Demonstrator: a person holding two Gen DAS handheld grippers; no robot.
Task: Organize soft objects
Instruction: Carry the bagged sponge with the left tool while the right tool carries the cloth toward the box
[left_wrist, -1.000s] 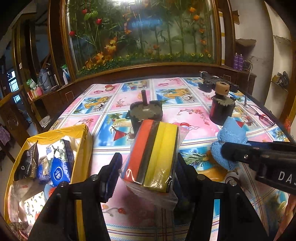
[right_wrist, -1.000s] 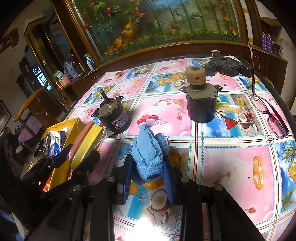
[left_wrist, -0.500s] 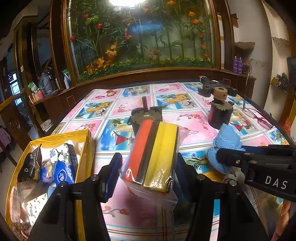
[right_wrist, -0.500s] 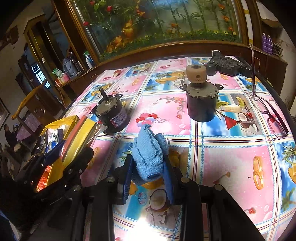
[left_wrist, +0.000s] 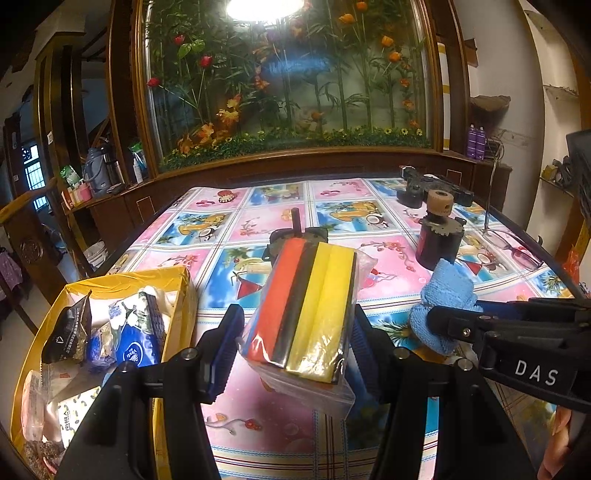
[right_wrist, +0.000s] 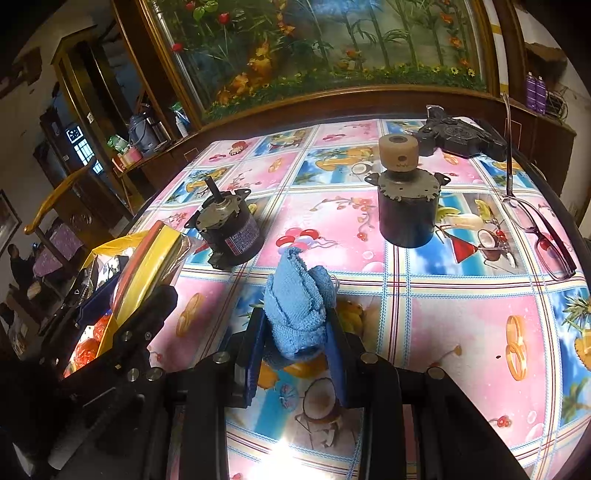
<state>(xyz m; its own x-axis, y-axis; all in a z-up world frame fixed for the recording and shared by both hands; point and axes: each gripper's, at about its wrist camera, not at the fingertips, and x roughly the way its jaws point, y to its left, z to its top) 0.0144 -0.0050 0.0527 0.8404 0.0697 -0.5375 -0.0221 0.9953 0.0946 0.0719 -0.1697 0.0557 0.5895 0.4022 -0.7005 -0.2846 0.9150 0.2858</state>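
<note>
The left tongs (left_wrist: 291, 332) were clenched on a bagged pack of sponges (left_wrist: 306, 306), orange, black and yellow, held off the desk (left_wrist: 388, 262) with the pack standing between the two blue pads and its loose plastic hanging below. The right tongs (right_wrist: 295, 343) were clenched on a bunched blue cloth (right_wrist: 295, 306), which rose out from between the pads and flopped forward a little. To the near left, at the desk's edge, stood an open yellow bag (left_wrist: 110, 280) already holding packets and tissue packs; judging from that, the step in hand was carrying both soft things over to it. Doing it well would mean keeping both grips firm, since sponge and cloth give under pressure and could slip, bringing the sponge pack over the bag's mouth before letting go, and moving one hand at a time so the two tongs, now close beside each other, did not collide. The sponge pack hung just right of the bag's rim, the cloth farther right. The hard things should stay put: a dark motor (right_wrist: 229, 229) just beyond the sponges, a second motor with a tan cap (right_wrist: 406, 206) farther right, and a pair of glasses (right_wrist: 539, 229) near the right edge.
</note>
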